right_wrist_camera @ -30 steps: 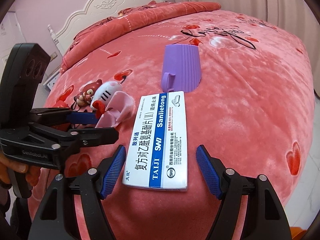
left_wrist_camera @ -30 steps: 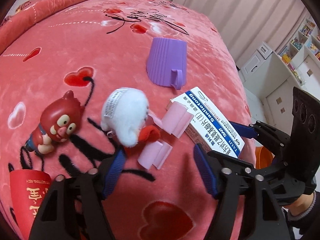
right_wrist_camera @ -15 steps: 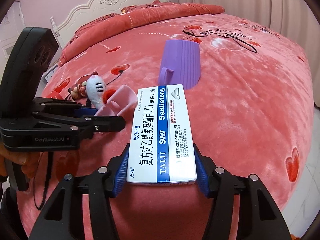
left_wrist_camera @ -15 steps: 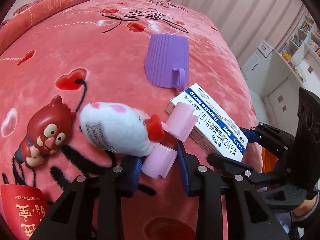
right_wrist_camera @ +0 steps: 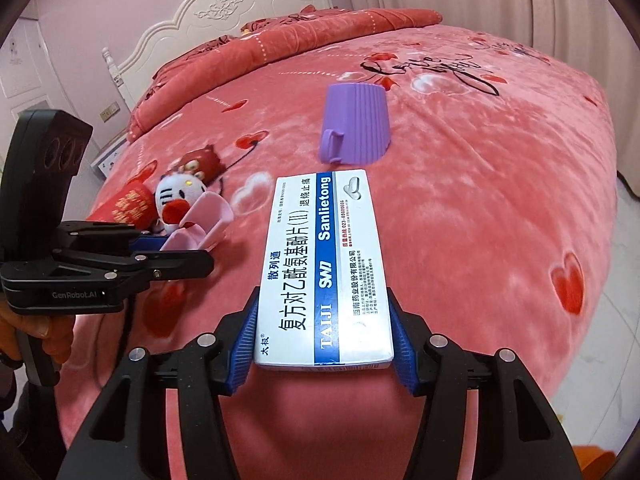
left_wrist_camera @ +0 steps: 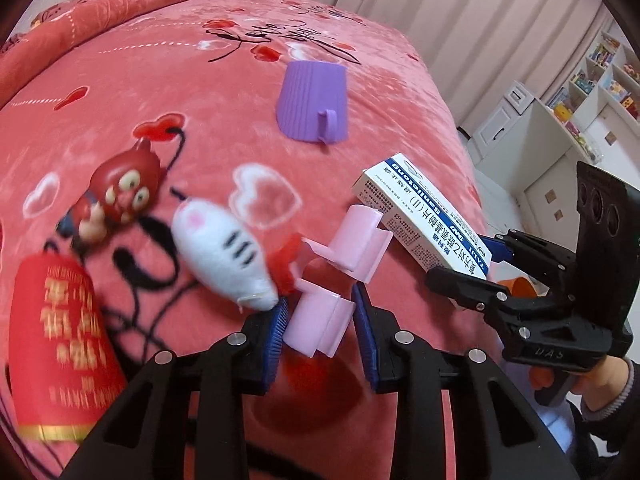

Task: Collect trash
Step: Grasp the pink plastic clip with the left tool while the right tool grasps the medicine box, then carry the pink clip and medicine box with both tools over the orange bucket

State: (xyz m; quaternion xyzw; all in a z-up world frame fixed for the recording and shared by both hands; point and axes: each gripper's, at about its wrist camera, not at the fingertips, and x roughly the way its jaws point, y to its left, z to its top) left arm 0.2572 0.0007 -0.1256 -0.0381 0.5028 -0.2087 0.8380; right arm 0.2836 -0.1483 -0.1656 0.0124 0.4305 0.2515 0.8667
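Note:
A white and blue medicine box is clamped at its near end between the blue pads of my right gripper, held slanting above the red bedcover. In the left wrist view the box sticks up from the right gripper at the right. My left gripper is shut on a pink folded piece that hangs together with a white plush toy with a red bow. The right wrist view shows the left gripper and the plush to the left of the box.
A purple ribbed cup lies on its side further up the bed. A red figure toy and a red packet lie left of the plush. White shelves and an orange object are beyond the bed's right edge.
Both grippers have closed: the left on the pink piece, the right on the box. The box has come up off the cover, and the plush has shifted and turned with the pink piece.

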